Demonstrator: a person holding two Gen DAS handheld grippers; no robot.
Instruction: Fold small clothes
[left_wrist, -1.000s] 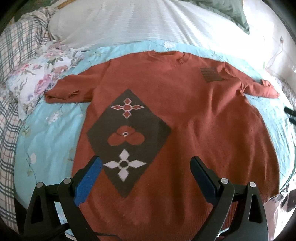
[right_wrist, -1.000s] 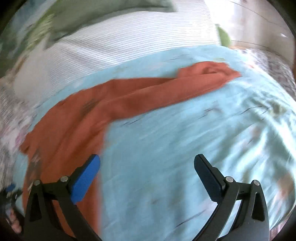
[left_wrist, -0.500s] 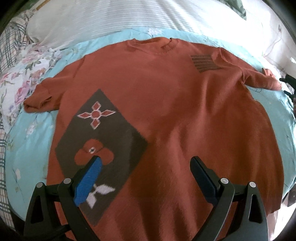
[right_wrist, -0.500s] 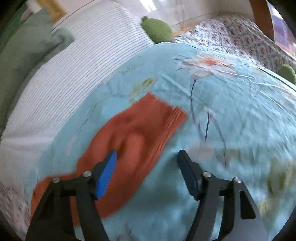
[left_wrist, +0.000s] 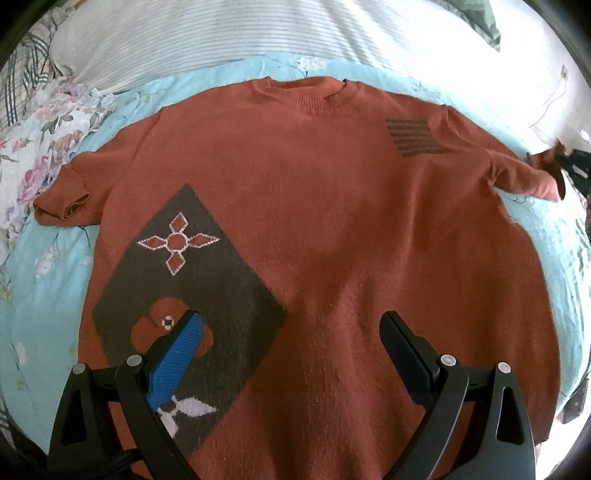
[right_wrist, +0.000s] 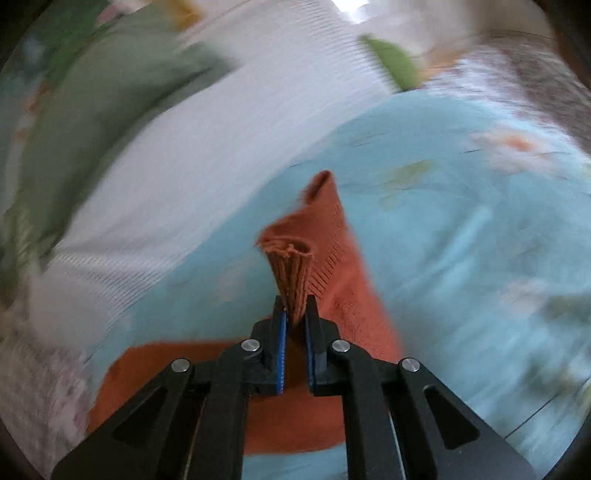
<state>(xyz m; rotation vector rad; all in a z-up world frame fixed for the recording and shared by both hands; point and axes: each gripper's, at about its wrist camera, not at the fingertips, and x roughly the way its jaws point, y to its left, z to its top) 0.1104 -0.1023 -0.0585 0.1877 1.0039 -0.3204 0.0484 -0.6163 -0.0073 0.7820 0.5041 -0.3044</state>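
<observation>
2 hand-held grippers are in view, and the rust-orange sweater (left_wrist: 332, 221) is the landmark for everything else. It lies spread flat, front up, on the light blue floral bedsheet (left_wrist: 48, 295), its ribbed collar (left_wrist: 306, 94) at the far end next to the white striped bedding (left_wrist: 258, 33).

On the sweater's lower left front sits a dark diamond patch (left_wrist: 207, 295) carrying knitted flower shapes; a block of dark stripes (left_wrist: 415, 136) marks the chest near the right shoulder. The sleeve at the sweater's left edge is bunched short, its open cuff (left_wrist: 70, 206) resting on the sheet just beside a floral pillow (left_wrist: 40, 140).

The left hand-held gripper (left_wrist: 290, 336) hangs above the sweater's lower front with its jaws spread wide — the blue-padded finger (left_wrist: 177, 358) over the diamond patch, the dark finger (left_wrist: 404, 354) over plain knit. Whether either finger touches the fabric cannot be told.

The right hand-held gripper (right_wrist: 295, 310) is pressed together on the ribbed cuff (right_wrist: 291, 266) of the other sleeve, pinching it between its blue pads so the cuff stands up in a gathered bundle — the rest of that sleeve trails back beneath the gripper toward the sweater's body. This view is motion-blurred. Beyond the sleeve, a green pillow (right_wrist: 99, 110) lies on the striped bedding.
</observation>
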